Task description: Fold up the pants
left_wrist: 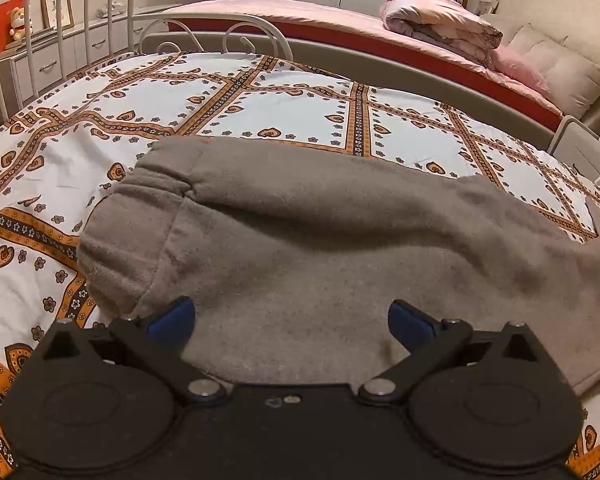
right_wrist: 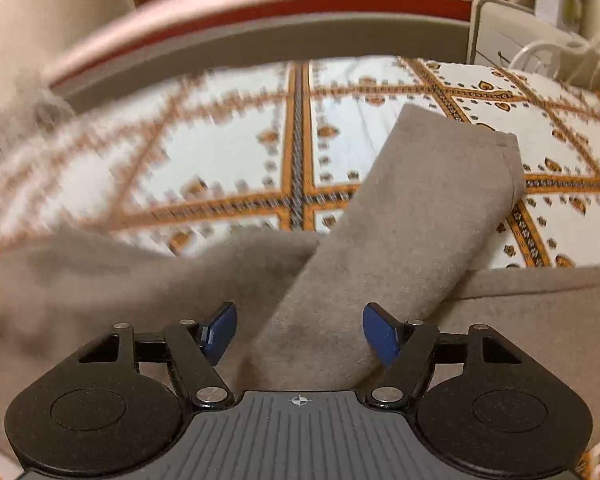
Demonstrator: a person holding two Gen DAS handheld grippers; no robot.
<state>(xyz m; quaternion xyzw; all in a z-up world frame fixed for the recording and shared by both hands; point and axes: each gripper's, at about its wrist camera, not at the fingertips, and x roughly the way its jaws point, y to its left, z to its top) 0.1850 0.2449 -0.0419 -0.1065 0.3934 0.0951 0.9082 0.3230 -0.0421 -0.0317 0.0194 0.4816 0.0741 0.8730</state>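
Grey-brown fleece pants (left_wrist: 320, 248) lie flat on the patterned bedspread (left_wrist: 260, 104). In the left wrist view the waistband end lies at the left. My left gripper (left_wrist: 292, 326) is open just above the cloth and holds nothing. In the right wrist view one pant leg (right_wrist: 420, 208) runs diagonally up to the right over the rest of the pants (right_wrist: 100, 280). My right gripper (right_wrist: 299, 330) is open, its blue pads on either side of that leg's near part, apart from it. The left side of this view is blurred.
A white metal bed frame (left_wrist: 204, 36) rises at the far edge. Beyond it stands a second bed with a pink sheet (left_wrist: 300, 12), a folded quilt (left_wrist: 440, 20) and pillows (left_wrist: 560, 68). A dresser (left_wrist: 60, 52) with a toy bear stands at the left.
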